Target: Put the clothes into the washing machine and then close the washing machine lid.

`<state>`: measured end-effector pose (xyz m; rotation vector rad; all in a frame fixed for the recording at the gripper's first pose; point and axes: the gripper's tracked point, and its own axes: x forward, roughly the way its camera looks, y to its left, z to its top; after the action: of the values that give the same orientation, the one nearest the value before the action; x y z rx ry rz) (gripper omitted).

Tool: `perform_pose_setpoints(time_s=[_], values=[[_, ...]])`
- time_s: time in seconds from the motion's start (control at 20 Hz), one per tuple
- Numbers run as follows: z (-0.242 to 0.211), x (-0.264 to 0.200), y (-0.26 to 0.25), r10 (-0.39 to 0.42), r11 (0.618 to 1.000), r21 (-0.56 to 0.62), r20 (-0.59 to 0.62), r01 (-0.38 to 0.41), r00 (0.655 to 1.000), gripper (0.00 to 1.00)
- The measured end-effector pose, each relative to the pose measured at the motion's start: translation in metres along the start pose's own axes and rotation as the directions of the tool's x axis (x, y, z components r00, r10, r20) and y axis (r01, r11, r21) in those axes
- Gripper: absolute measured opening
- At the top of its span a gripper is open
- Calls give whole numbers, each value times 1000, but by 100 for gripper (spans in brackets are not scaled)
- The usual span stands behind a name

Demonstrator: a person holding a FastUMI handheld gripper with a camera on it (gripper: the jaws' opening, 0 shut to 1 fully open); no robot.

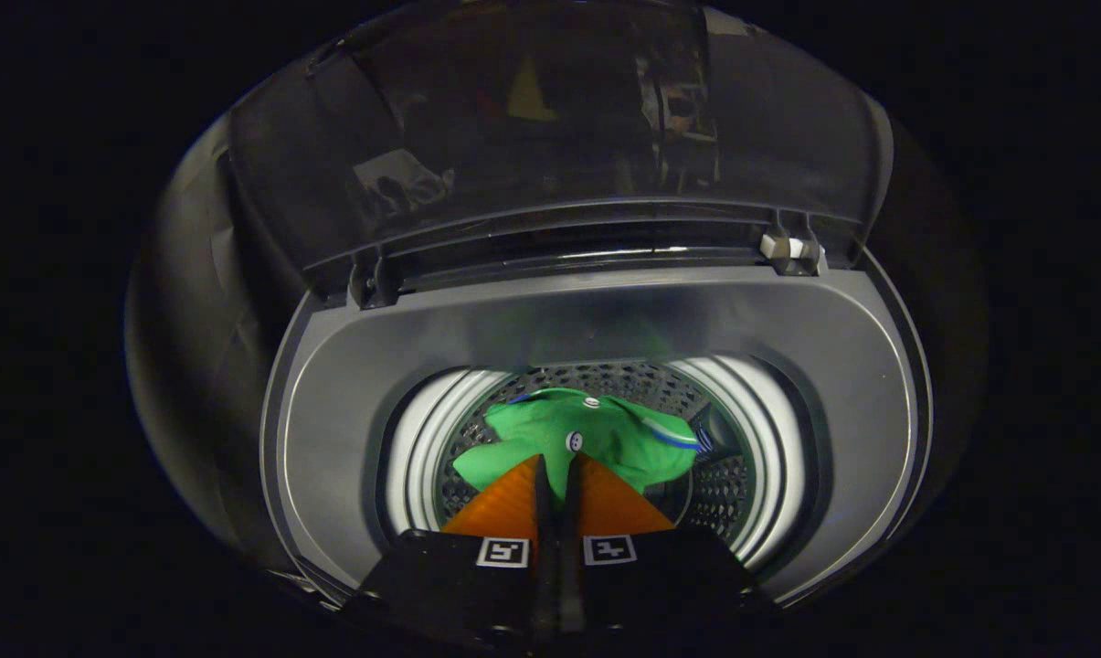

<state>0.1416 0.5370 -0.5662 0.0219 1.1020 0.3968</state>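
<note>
In drum [724, 493]: one green garment [596, 443] | tongs [557, 461] closed above it

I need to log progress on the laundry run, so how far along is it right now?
Mostly underway: the green garment hangs inside the washing machine drum, pinched at its edge by the hand-held gripper, whose fingers are closed on it. Left to do: release it, pull out, and close the lid, which stands open.

The gripper [557, 461] points steeply down, its two fingers [513, 503] drawn together with a thin dark gap between them; whether anything is pinched there seems unclear
</note>
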Motion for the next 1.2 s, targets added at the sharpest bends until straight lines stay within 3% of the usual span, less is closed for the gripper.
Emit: perform_pose_setpoints(time_s=[0.2, 0.5, 1.0, 1.2], values=[[-3, 5, -6, -35, 999, 8, -17, 35, 999, 13], [-4, 1, -17, -86, 996, 6, -26, 86, 996, 100], [-1, -17, -8, -55, 998, -15, 20, 55, 998, 99], [17, -44, 4, -26, 999, -25, 134, 30, 991, 99]])
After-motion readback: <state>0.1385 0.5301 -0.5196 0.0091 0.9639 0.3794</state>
